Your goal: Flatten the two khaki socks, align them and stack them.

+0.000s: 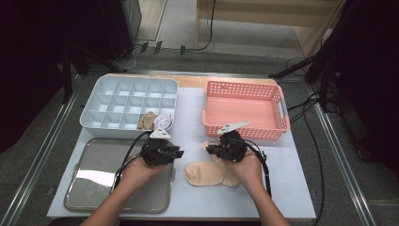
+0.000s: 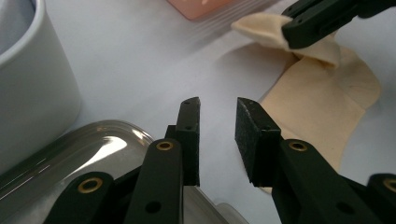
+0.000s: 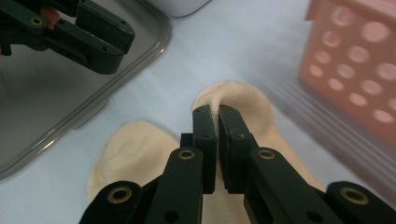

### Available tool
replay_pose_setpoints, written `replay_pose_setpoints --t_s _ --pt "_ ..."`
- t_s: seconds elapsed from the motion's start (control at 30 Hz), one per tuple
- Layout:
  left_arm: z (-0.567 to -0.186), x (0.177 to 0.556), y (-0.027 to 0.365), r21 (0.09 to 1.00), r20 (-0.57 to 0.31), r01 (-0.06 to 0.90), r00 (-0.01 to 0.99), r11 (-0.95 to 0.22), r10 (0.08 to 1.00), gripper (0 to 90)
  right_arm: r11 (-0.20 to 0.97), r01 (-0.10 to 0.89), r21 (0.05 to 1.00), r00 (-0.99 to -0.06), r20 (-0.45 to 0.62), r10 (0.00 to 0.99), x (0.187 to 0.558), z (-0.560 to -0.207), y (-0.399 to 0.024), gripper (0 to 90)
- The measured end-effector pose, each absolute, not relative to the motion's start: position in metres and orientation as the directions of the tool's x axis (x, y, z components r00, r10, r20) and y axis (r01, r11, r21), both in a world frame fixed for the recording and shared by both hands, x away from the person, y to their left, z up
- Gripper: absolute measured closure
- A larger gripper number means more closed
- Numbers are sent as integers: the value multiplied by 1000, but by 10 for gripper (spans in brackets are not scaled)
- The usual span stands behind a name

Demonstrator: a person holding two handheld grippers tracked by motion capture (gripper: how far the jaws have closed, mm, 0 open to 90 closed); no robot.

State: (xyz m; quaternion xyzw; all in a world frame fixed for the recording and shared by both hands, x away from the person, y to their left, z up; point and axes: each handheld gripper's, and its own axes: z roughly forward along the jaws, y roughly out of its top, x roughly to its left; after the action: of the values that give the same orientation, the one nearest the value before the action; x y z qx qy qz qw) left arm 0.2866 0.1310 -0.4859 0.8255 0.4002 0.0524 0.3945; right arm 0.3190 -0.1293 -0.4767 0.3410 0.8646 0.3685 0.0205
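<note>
one beige sock (image 1: 209,173) lies flat near centre, long axis l-r, cuff end pinched up by the r gripper (image 1: 212,149), jaws clamped on it. l gripper (image 1: 178,153), jaws apart on nothing, is just left. farther: one steel tray (image 1: 94,188), one divider box (image 1: 101,96), one pink basket (image 1: 244,89).

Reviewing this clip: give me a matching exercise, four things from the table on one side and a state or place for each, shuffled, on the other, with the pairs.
Things:
1. beige sock
2. pink basket
3. metal tray
4. left claw

States or places:
A. open, nothing between its pads
B. far right of the table, nothing in it
C. pinched at one end by the right claw
D. near left of the table, under the left hand

Pairs: 1-C, 2-B, 3-D, 4-A
</note>
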Motion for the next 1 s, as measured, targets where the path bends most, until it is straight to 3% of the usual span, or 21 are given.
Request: replay_pose_setpoints --t_s 0.57,0.73,1.0 --pt "-485 288 135 698 -216 617 665 -363 714 716 530 567 631 -788 227 572 319 -492 -97 847" --pt "-485 288 135 698 -212 615 667 -366 715 707 500 586 638 -773 254 582 322 -487 -105 738" --pt "-486 291 129 697 -208 611 674 -377 709 656 441 603 665 -740 259 621 322 -472 -131 749"
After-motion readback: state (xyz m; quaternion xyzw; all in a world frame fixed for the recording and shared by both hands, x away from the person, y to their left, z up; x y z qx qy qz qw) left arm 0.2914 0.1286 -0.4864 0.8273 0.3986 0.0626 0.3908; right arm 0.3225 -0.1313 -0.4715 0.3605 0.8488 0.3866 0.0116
